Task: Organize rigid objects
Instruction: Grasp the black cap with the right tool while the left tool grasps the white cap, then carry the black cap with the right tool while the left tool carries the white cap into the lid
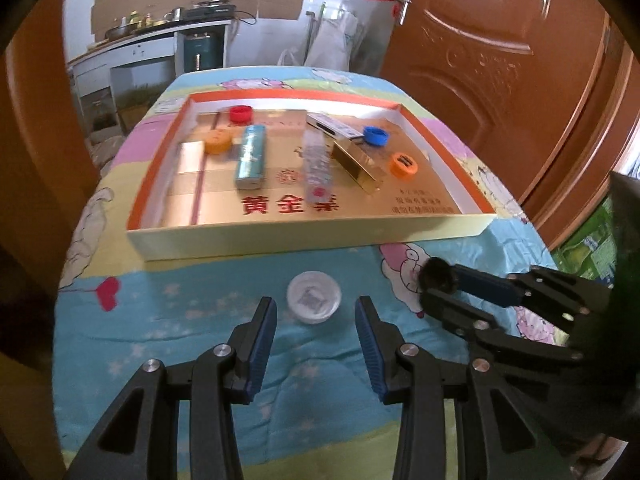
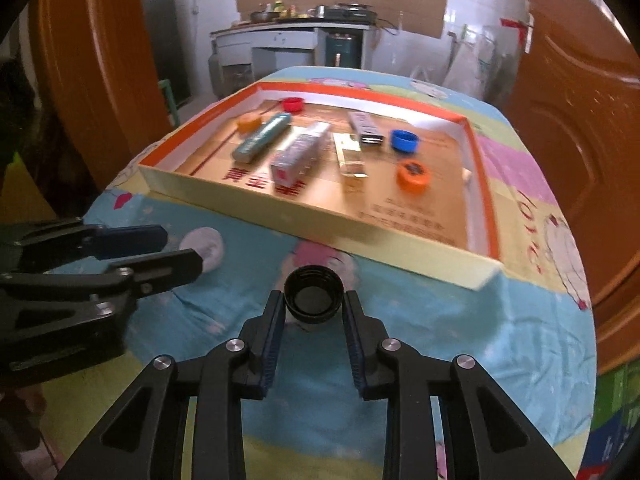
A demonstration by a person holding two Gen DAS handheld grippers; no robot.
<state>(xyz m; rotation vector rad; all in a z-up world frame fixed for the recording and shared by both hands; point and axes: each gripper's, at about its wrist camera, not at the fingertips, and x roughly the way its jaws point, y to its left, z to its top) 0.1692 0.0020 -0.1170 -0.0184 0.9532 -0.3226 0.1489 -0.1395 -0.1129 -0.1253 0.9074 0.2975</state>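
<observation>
Orange caps (image 1: 404, 165) two, black cap (image 2: 313, 295) one, white cap (image 1: 314, 303) one

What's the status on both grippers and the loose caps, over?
Left gripper open, white cap just ahead. Right gripper shut on black cap. Tray ahead, path unobstructed.

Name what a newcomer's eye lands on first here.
The right gripper closed on a black cap, open side up, just before the tray's near wall. The orange-rimmed tray behind holds bright caps and small boxes. A white cap lies on the cloth ahead of the open left gripper.
</observation>
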